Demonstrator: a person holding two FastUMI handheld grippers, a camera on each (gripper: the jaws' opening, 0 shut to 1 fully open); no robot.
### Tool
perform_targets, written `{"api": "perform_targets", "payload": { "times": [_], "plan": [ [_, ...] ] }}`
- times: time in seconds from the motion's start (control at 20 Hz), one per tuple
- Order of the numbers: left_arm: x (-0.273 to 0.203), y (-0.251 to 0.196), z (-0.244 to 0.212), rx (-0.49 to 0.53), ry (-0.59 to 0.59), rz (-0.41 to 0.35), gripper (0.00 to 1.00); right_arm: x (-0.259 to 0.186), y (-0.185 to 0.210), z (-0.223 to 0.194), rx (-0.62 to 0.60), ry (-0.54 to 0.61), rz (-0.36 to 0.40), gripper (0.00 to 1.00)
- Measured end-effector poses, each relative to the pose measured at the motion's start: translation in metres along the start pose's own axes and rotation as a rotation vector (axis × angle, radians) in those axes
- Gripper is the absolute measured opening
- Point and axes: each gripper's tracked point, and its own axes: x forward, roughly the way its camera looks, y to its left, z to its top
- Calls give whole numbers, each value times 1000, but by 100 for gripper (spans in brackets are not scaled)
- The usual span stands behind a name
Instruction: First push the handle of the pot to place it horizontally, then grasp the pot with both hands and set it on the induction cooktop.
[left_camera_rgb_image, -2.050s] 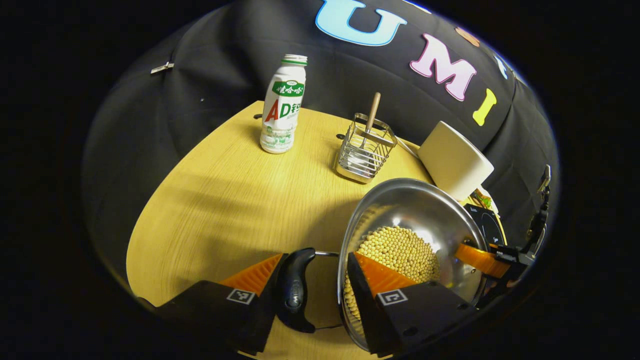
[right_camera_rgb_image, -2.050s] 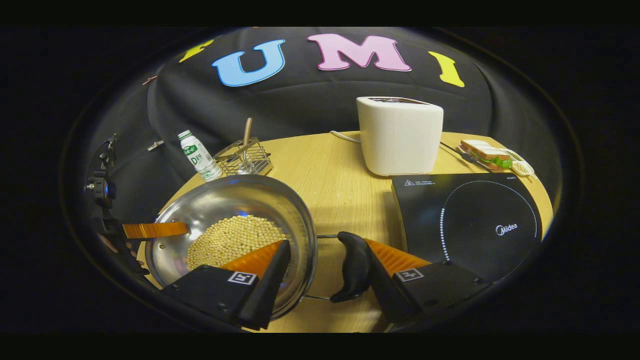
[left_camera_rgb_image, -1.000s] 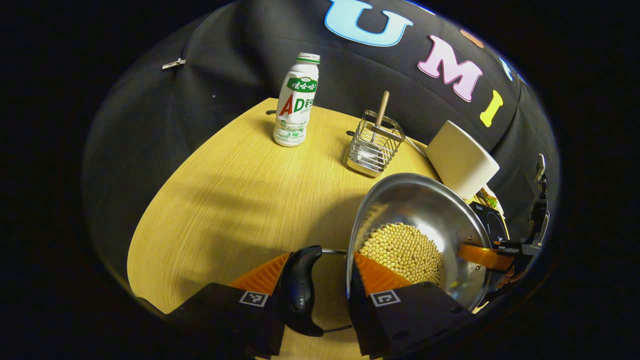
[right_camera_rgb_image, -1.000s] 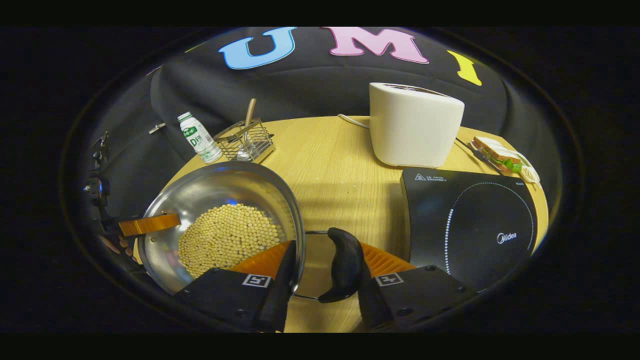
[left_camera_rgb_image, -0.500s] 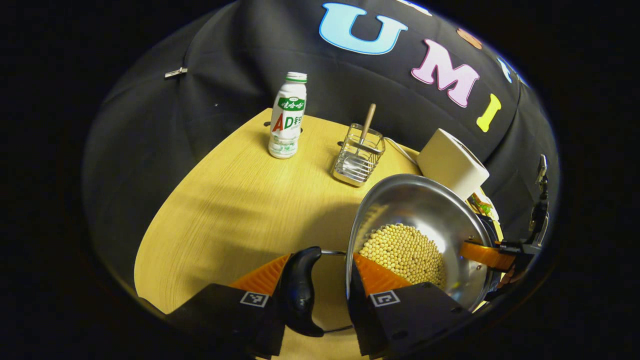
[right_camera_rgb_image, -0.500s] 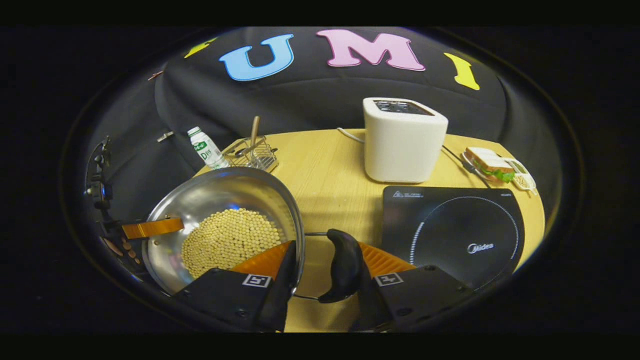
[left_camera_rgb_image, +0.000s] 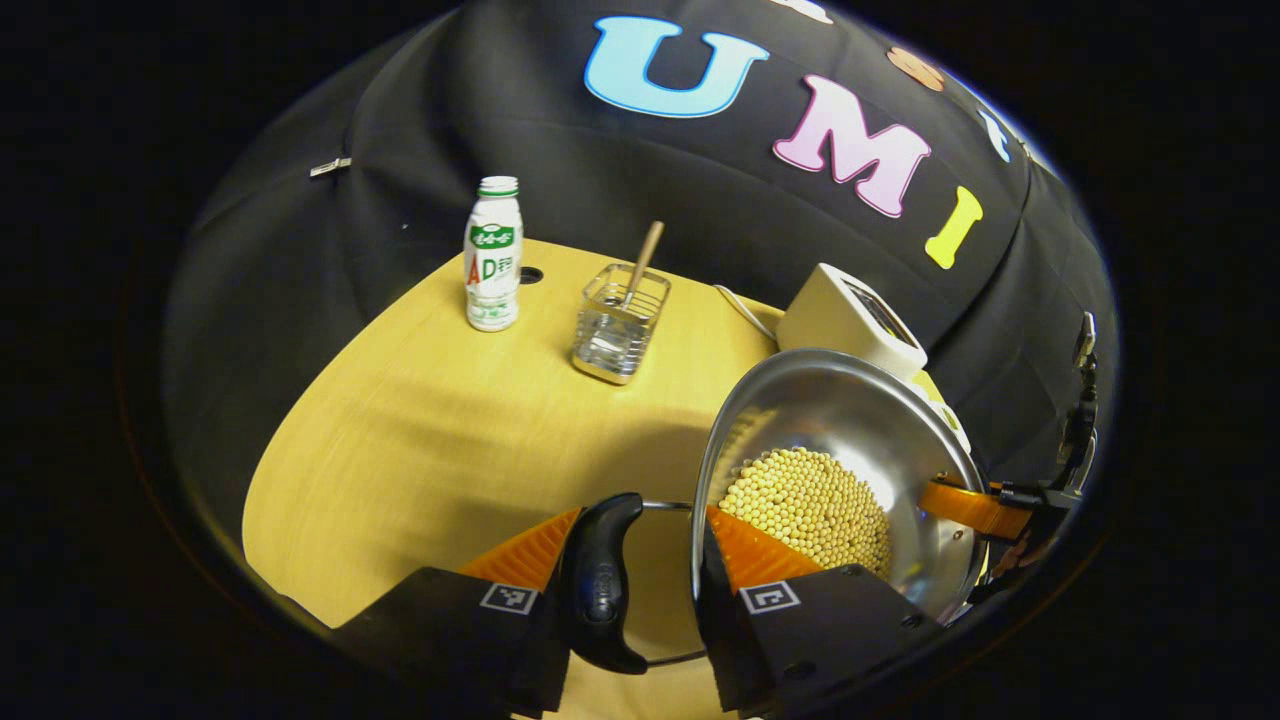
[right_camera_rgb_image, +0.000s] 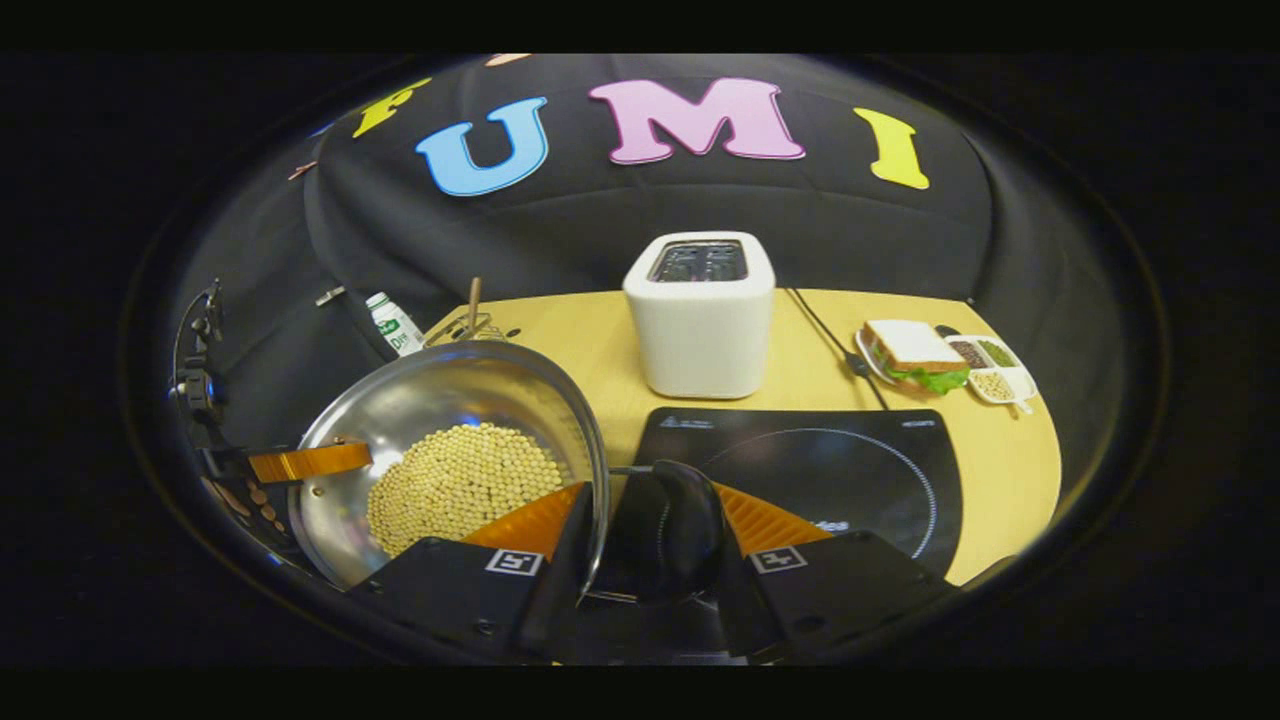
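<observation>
The bottle (left_camera_rgb_image: 493, 256) far ahead of the left gripper (left_camera_rgb_image: 640, 550) wore a green and red label; I leave its wording aside. Each gripper clamped one black handle (left_camera_rgb_image: 602, 585) of the steel pot (left_camera_rgb_image: 850, 420) of beans against its rim, the right gripper (right_camera_rgb_image: 645, 525) holding the opposite side, the pot aloft between them. Past the right gripper lay the induction cooktop (right_camera_rgb_image: 850, 470) on the worktop (left_camera_rgb_image: 430, 430), with a white toaster (right_camera_rgb_image: 700, 315) and a sandwich (right_camera_rgb_image: 908, 352) beyond.
</observation>
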Motion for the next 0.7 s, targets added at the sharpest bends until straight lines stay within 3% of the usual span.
{"api": "perform_targets", "payload": {
  "times": [0.7],
  "plan": [
    [55,-145,-18,56,30,-59,59,-21,-156,1,78,14,-78,60]
  ]
}}
